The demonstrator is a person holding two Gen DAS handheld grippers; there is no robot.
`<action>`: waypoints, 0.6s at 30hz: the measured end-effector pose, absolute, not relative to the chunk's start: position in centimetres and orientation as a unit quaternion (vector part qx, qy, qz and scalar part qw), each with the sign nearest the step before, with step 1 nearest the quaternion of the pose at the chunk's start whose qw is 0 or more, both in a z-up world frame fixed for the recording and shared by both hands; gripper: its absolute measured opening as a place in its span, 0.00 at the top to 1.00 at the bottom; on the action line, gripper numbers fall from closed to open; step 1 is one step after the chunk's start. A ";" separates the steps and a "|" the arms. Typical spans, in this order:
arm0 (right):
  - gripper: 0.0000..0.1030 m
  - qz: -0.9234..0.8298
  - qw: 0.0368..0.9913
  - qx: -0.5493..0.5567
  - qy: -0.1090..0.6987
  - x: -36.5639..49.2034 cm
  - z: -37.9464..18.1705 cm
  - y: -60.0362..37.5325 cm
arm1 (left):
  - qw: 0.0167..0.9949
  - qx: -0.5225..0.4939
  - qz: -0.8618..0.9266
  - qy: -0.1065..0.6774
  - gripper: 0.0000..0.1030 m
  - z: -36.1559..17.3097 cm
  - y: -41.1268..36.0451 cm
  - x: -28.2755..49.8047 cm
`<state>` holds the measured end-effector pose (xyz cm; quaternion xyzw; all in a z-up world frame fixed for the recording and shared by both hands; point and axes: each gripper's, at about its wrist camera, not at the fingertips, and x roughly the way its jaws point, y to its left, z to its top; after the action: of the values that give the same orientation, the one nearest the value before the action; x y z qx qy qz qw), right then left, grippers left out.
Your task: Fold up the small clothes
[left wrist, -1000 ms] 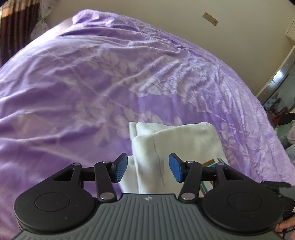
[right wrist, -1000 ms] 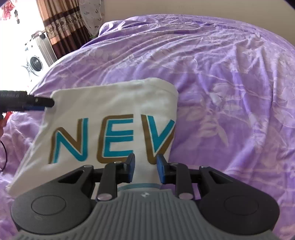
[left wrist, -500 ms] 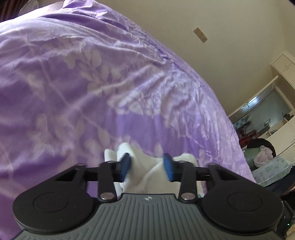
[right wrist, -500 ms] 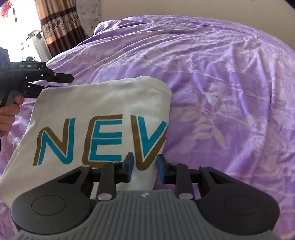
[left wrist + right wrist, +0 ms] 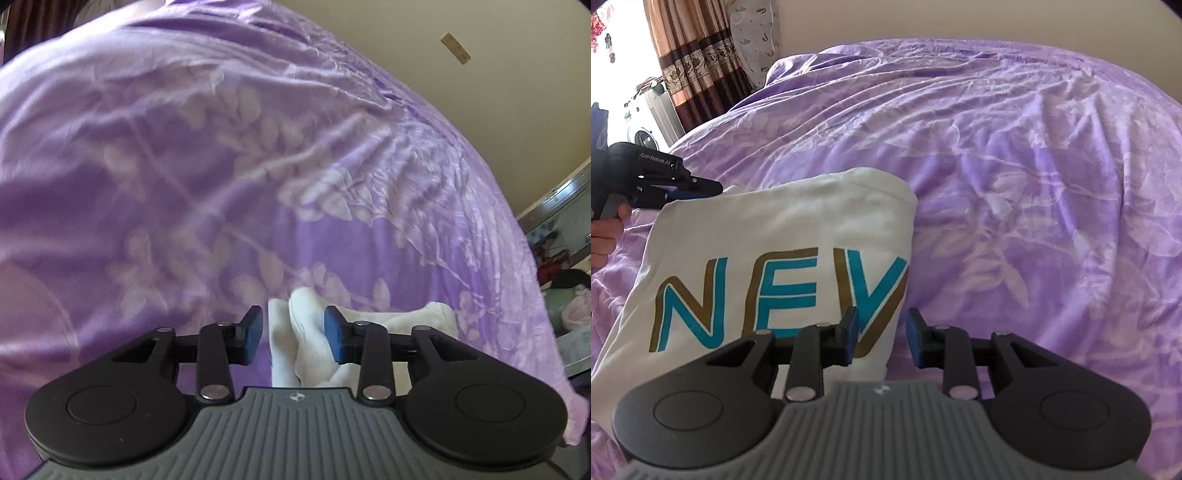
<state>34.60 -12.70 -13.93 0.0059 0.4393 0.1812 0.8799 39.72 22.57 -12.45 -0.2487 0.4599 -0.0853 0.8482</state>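
Observation:
A white shirt [image 5: 783,236] with teal and brown letters "NEV" lies partly folded on the purple bedspread [image 5: 1034,184]. My right gripper [image 5: 881,339] is open over the shirt's near right corner, with the fabric edge between its jaws. In the left wrist view the shirt's bunched white corner [image 5: 310,336] lies between the jaws of my left gripper [image 5: 293,338], which is open. The left gripper [image 5: 701,186] also shows in the right wrist view at the shirt's far left corner, held by a hand.
The bedspread [image 5: 221,166] with a pale leaf print fills both views. Brown curtains [image 5: 698,66] and a washing machine [image 5: 642,118] stand at the far left. A cream wall and furniture [image 5: 561,229] lie beyond the bed's right edge.
My left gripper has moved to the shirt's far left corner and narrowed around bunched fabric. The right gripper has slid toward the shirt's right edge and opened slightly.

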 end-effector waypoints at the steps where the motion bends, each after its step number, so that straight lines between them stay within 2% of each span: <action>1: 0.76 0.180 0.881 0.006 0.439 34.6 -13.9 -12.8 | 0.842 -0.255 -0.091 0.466 0.60 -12.8 22.5 39.8; 2: 0.76 0.179 0.880 0.007 0.439 34.7 -14.0 -12.8 | 0.840 -0.252 -0.094 0.471 0.62 -13.0 22.3 39.8; 4: 0.76 0.179 0.880 0.010 0.441 34.7 -14.1 -12.9 | 0.849 -0.209 -0.090 0.478 0.90 -13.1 21.3 39.9; 9: 0.76 0.177 0.881 0.006 0.438 34.6 -14.0 -13.0 | 0.858 -0.117 -0.064 0.497 0.88 -13.6 19.2 40.4; 11: 0.76 0.177 0.880 0.008 0.441 34.6 -14.0 -13.1 | 0.861 -0.109 -0.053 0.494 0.85 -13.3 19.3 40.4; 15: 0.74 0.171 0.882 0.006 0.439 34.3 -13.8 -13.3 | 0.873 -0.081 -0.005 0.480 0.84 -11.6 20.0 39.7; 18: 0.74 0.168 0.883 0.015 0.438 34.1 -13.6 -13.7 | 0.876 -0.117 -0.011 0.467 0.84 -9.7 21.5 38.2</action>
<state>34.07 -13.72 -13.59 0.0153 0.4379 0.1680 0.8831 38.24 21.48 -9.72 -0.1166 0.4672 -0.0112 0.8764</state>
